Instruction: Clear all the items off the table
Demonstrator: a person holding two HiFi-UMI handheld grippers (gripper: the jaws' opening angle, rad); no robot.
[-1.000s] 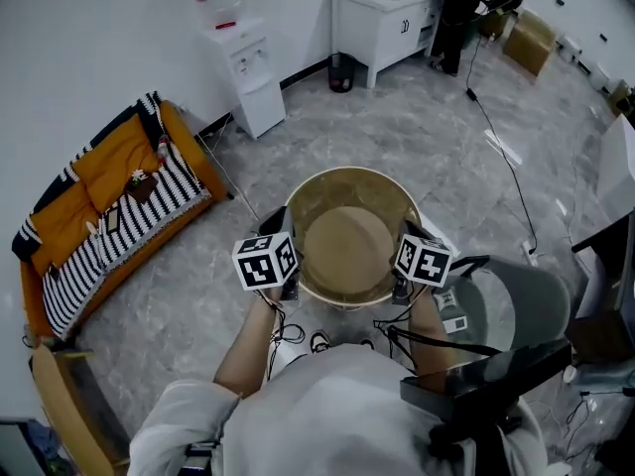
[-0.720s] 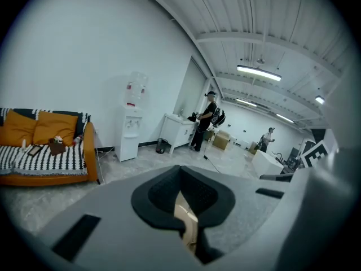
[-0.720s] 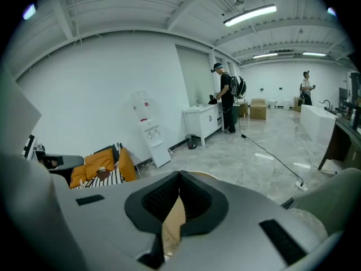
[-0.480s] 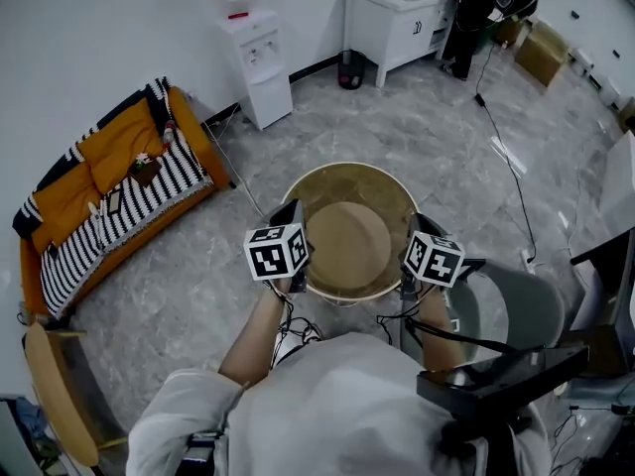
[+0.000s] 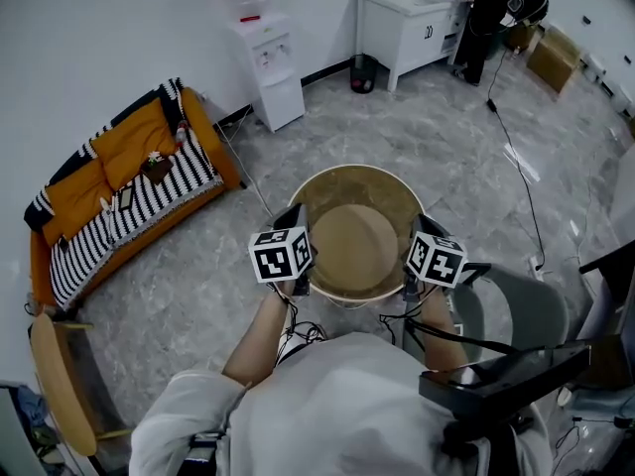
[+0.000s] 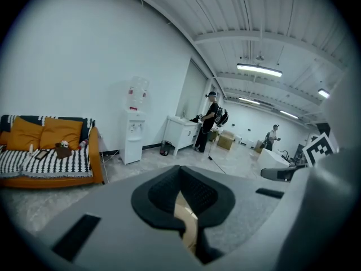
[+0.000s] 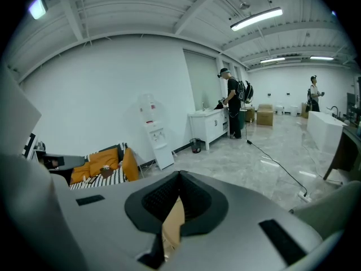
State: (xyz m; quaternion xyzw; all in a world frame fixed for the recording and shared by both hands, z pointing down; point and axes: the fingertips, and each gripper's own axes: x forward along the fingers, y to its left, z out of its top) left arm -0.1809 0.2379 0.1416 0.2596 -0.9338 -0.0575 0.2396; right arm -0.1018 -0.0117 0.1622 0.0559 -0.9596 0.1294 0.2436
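A round tan basket (image 5: 358,234) hangs over the marble floor in the head view, carried between both grippers. My left gripper (image 5: 296,230) is shut on its left rim, and my right gripper (image 5: 416,234) is shut on its right rim. In the left gripper view the dark pads (image 6: 163,199) of the left gripper (image 6: 184,209) pinch a tan strip of rim (image 6: 188,223). The right gripper view shows the same thing: the right gripper (image 7: 174,209) clamps the tan rim edge (image 7: 172,226). The basket looks empty inside.
An orange sofa with a striped blanket (image 5: 124,181) stands at the left. A water dispenser (image 5: 273,67), a white cabinet (image 5: 407,23) and a person (image 5: 491,8) are at the back wall. A grey chair (image 5: 516,310) sits close at the right, and a cable (image 5: 516,157) runs across the floor.
Both grippers keep their hold on the basket. The room has slid slightly to the right in the head view, so the person has moved a little with it.
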